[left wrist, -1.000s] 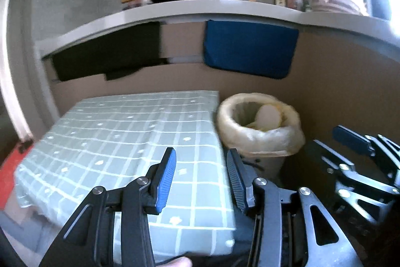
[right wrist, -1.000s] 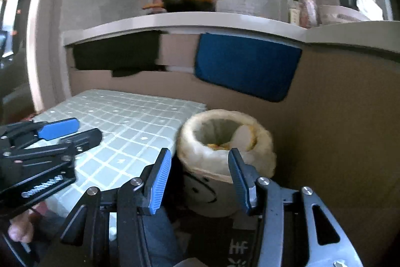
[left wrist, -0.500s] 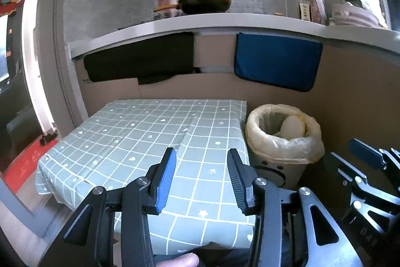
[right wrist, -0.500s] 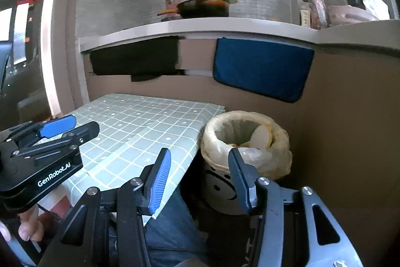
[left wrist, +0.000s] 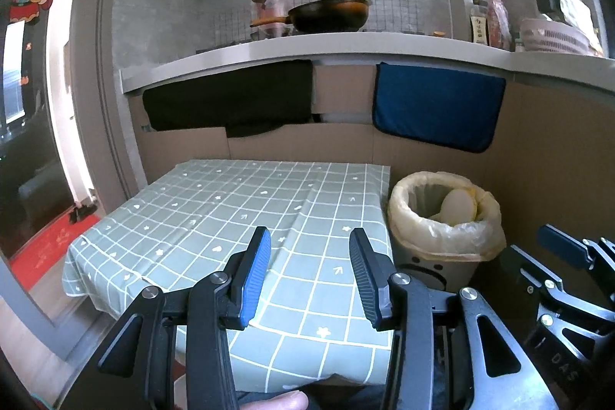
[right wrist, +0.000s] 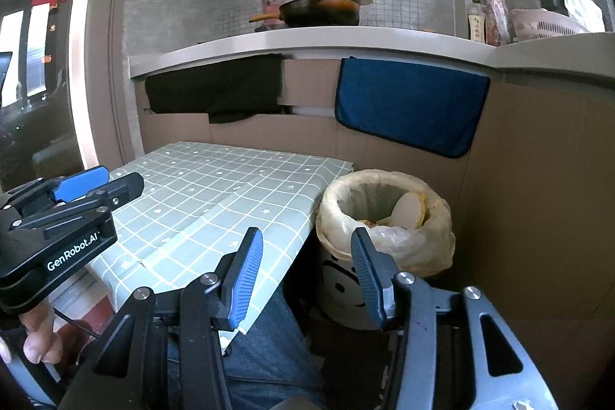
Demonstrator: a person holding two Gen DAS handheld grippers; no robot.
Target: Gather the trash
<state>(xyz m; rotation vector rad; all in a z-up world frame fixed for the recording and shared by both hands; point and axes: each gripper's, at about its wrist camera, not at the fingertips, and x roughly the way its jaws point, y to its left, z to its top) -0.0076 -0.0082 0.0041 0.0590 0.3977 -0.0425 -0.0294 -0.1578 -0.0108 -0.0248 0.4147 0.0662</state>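
Note:
A white trash bin [left wrist: 442, 248] with a smiley face and a yellowish bag liner stands on the floor right of the table; it also shows in the right wrist view [right wrist: 384, 248]. Inside lie a pale round disc [right wrist: 407, 210] and other scraps. My left gripper [left wrist: 309, 256] is open and empty above the table's near edge. My right gripper [right wrist: 305, 256] is open and empty, in front of the bin and a little above it. Each gripper shows in the other's view, the left one at the left [right wrist: 92, 185], the right one at the right [left wrist: 538, 256].
A low table with a green checked cloth [left wrist: 238, 218] fills the middle. Behind it a brown cardboard wall [left wrist: 546, 160] carries a black cloth [left wrist: 230, 102] and a blue towel [left wrist: 438, 110]. A counter above holds a wok [left wrist: 326, 14], bottles and a basket.
Both grippers have pulled back and risen, so the table and bin look farther off and more of the kitchen wall shows. Both stayed open and empty.

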